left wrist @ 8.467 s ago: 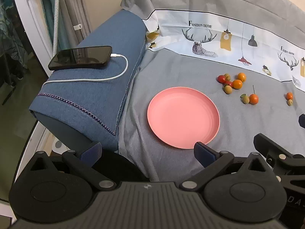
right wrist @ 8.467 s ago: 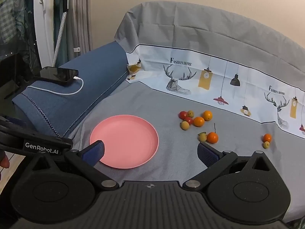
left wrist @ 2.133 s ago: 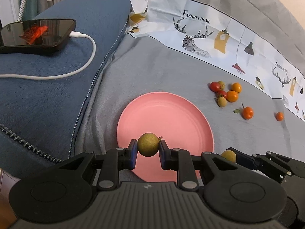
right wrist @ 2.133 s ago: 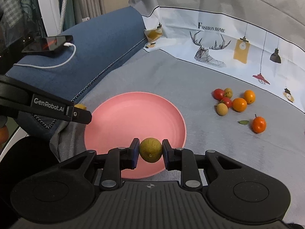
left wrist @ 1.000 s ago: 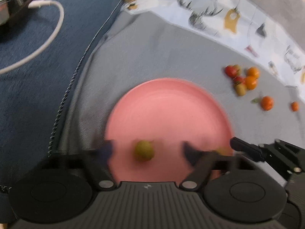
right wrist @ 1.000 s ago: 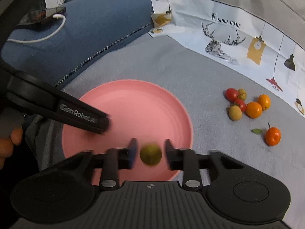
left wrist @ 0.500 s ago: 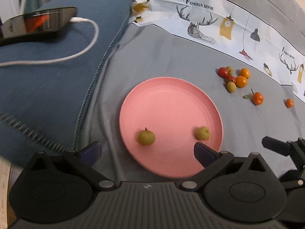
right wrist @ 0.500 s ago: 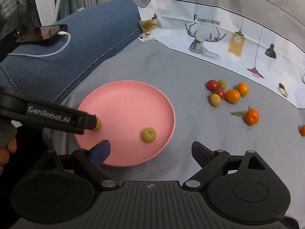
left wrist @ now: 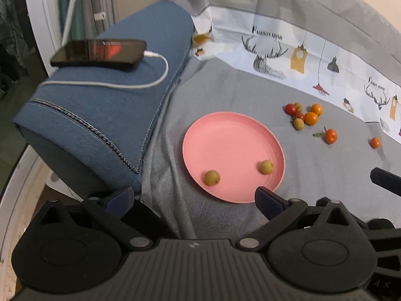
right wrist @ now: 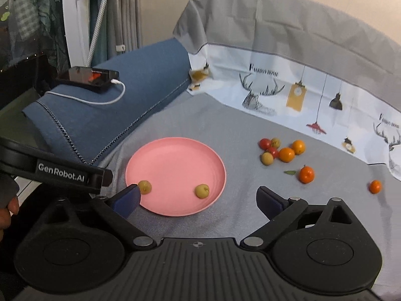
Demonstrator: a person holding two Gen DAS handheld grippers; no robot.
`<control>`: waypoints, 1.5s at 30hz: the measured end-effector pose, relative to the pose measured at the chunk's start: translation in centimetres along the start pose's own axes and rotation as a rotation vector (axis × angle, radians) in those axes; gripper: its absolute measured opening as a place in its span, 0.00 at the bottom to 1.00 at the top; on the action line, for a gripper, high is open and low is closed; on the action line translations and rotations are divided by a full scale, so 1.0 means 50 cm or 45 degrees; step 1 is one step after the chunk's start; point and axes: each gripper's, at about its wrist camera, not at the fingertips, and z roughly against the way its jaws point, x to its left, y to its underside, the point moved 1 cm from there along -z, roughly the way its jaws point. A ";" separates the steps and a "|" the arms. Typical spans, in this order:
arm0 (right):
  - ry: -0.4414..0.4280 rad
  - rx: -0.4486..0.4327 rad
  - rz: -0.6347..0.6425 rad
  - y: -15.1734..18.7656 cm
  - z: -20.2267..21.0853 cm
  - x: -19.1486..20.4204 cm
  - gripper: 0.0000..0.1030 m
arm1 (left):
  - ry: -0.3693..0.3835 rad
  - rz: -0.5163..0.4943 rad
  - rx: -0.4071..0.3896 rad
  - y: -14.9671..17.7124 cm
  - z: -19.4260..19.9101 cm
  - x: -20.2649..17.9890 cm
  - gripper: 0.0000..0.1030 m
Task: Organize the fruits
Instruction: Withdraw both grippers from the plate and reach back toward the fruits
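A pink plate [left wrist: 233, 135] [right wrist: 175, 160] lies on the grey sheet. Two yellow-green fruits lie on its near part: one on the left [left wrist: 212, 177] [right wrist: 144, 186], one on the right [left wrist: 266, 166] [right wrist: 202, 190]. A cluster of red, orange and green fruits [left wrist: 303, 116] [right wrist: 279, 150] lies beyond the plate on the right. An orange fruit with a leaf [left wrist: 330, 136] [right wrist: 306, 174] and a small orange one [left wrist: 375, 142] [right wrist: 375, 186] lie further right. My left gripper [left wrist: 194, 199] is open and empty, near the plate's front edge. My right gripper [right wrist: 196, 198] is open and empty, just right of it.
A blue cushion [left wrist: 105, 95] [right wrist: 120, 105] lies left of the plate with a phone [left wrist: 99, 52] [right wrist: 87, 76] and its white cable on top. A printed sheet rises behind as a backdrop [right wrist: 295, 92]. The left gripper's body [right wrist: 57, 173] shows at the left of the right wrist view.
Both grippers have pulled back and up from the plate. The two green fruits they released a second ago stay on the plate. Both stay open.
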 end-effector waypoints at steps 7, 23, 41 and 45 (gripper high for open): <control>0.021 -0.076 -0.008 0.010 0.057 -0.005 0.96 | -0.034 0.000 -0.058 0.018 0.053 -0.004 1.00; 0.025 -0.135 -0.015 0.018 0.098 -0.006 0.96 | -0.048 -0.026 -0.103 0.029 0.086 -0.015 1.00; 0.021 -0.117 -0.016 0.015 0.090 -0.004 0.97 | -0.059 -0.029 -0.086 0.024 0.076 -0.013 1.00; 0.020 -0.112 -0.022 0.015 0.086 -0.005 0.97 | -0.064 -0.034 -0.079 0.024 0.073 -0.015 1.00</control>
